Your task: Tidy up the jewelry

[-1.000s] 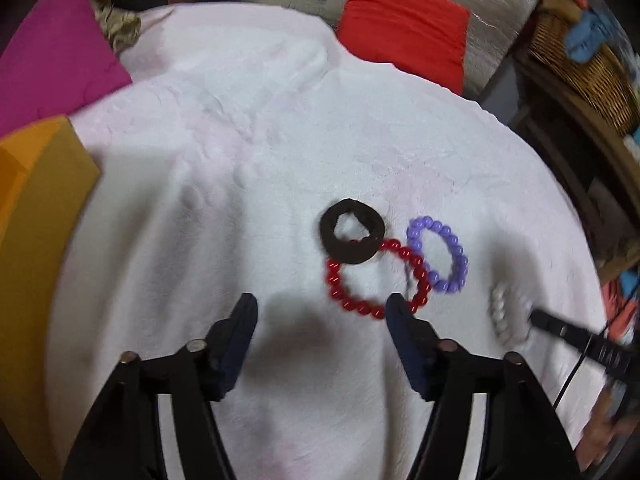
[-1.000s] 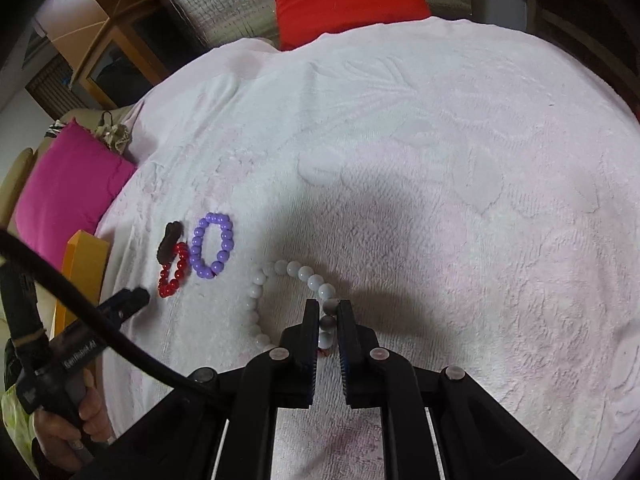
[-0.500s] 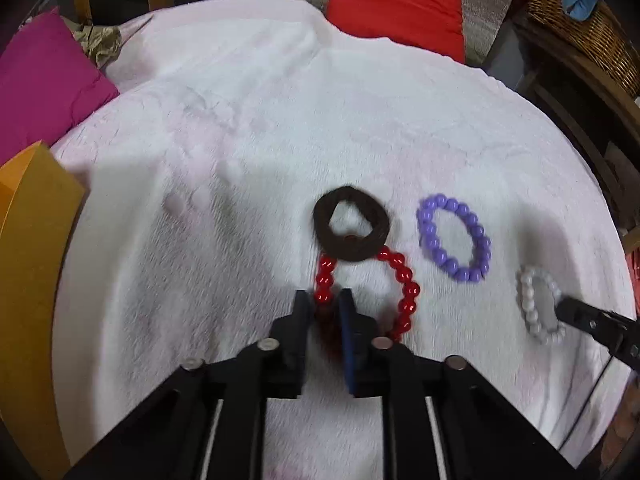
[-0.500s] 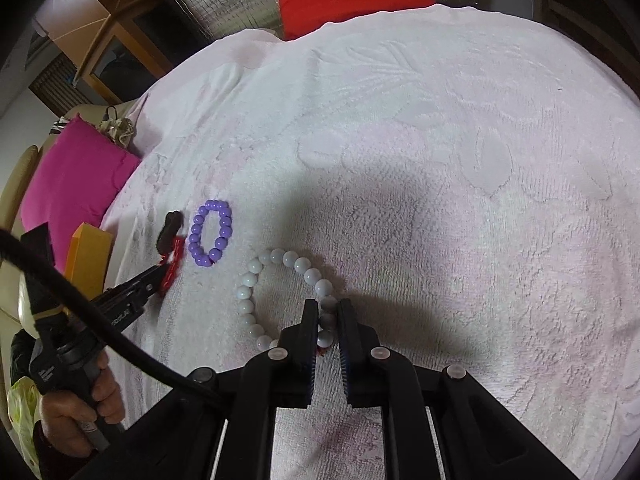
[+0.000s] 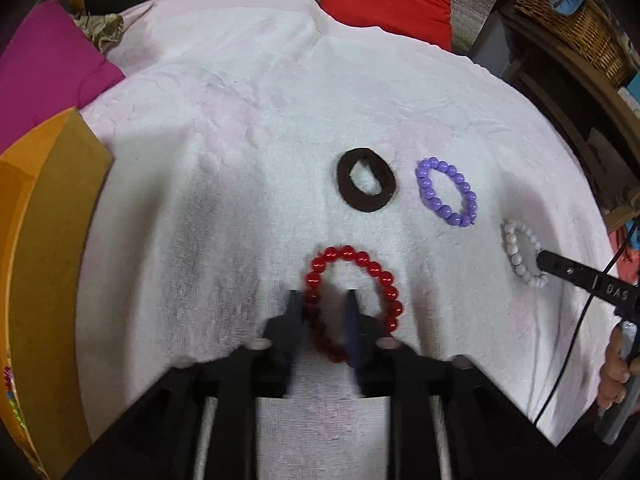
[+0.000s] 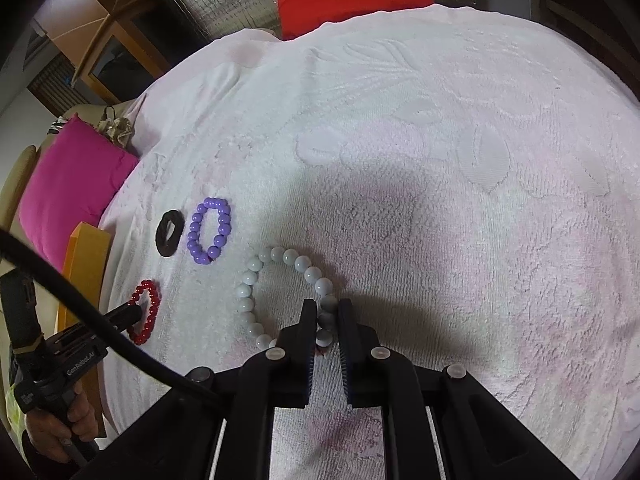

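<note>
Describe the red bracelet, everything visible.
The red bracelet is a closed loop of glossy, translucent-looking round beads, lying flat on the white towel. The left gripper has its jaws shut on the loop's near left side, one inside and one outside. It sits apart from the dark hair tie, touching no other jewelry.
</note>
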Available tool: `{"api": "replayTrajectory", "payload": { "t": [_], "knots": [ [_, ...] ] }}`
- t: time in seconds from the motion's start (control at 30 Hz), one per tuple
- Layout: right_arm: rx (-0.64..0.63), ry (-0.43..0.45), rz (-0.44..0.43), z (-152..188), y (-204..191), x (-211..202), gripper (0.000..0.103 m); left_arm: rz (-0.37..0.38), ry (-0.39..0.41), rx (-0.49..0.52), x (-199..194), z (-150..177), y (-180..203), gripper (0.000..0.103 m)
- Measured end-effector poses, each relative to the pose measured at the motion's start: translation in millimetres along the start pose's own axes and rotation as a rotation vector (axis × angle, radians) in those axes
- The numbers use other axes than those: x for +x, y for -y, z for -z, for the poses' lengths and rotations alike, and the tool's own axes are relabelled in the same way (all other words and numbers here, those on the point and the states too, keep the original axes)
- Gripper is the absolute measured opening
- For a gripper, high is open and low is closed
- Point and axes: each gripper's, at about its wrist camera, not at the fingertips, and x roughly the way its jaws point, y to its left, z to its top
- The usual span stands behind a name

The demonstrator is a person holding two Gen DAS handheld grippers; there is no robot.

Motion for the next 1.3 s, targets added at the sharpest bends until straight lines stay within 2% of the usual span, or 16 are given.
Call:
{"api": "replayTrajectory", "payload": {
  "t": [0.03, 0.07, 0.17, 0.23, 0.4, 0.53, 0.57, 0.6, 0.63, 0.7, 0.73, 0.8, 0.87, 0.97, 1.07, 1.3],
  "knots": [
    [-0.001, 0.001, -0.001, 0, 0, 0, 0.016, -0.004, 0.001, 0.0, -1, -1, 1, 0.056],
    [0.0, -0.001, -0.007, 0, 0, 0, 0.017, -0.017, 0.005, 0.003, 0, -2, 2, 0.064],
    [0.024, -0.018, -0.063, -1, 3, -3, 0.032, -0.034, 0.009, 0.011, -2, -2, 0, 0.065],
    [0.027, -0.02, -0.094, 0, 3, -4, 0.049, -0.013, 0.003, 0.0, -1, -2, -4, 0.065],
    [-0.117, -0.006, -0.057, 7, -19, -4, 0.062, 0.033, 0.0, 0.039, -1, 2, 9, 0.067],
    [-0.224, 0.02, 0.018, 16, -36, 0, 0.063, 0.014, -0.013, 0.071, 3, 4, 16, 0.068],
    [-0.257, 0.029, 0.045, 19, -41, 2, 0.063, 0.008, -0.011, 0.08, 4, 5, 19, 0.068],
    [-0.276, 0.034, 0.059, 21, -42, 2, 0.057, 0.002, -0.009, 0.089, 4, 5, 20, 0.068],
    [-0.304, 0.051, 0.096, 23, -46, 3, 0.047, -0.003, -0.007, 0.096, 4, 6, 21, 0.068],
    [-0.328, 0.07, 0.144, 25, -48, 4, 0.036, -0.009, 0.0, 0.103, 4, 7, 23, 0.068],
    [-0.333, 0.082, 0.158, 25, -48, 3, 0.025, -0.01, 0.003, 0.104, 5, 8, 24, 0.068],
    [-0.323, 0.091, 0.161, 22, -45, 2, 0.019, -0.013, 0.015, 0.096, 3, 9, 23, 0.06],
    [-0.286, 0.1, 0.137, 18, -39, -2, 0.012, -0.012, 0.025, 0.087, 1, 8, 22, 0.04],
    [-0.257, 0.113, 0.106, 15, -33, -8, 0.01, 0.005, 0.032, 0.077, -1, 7, 18, 0.02],
    [-0.234, 0.122, 0.084, 12, -30, -12, 0.01, 0.026, 0.05, 0.081, -6, 7, 17, 0.009],
    [-0.166, 0.12, 0.01, 9, -24, -19, 0.01, 0.07, 0.072, 0.072, -12, 5, 11, 0.007]
  ]
}}
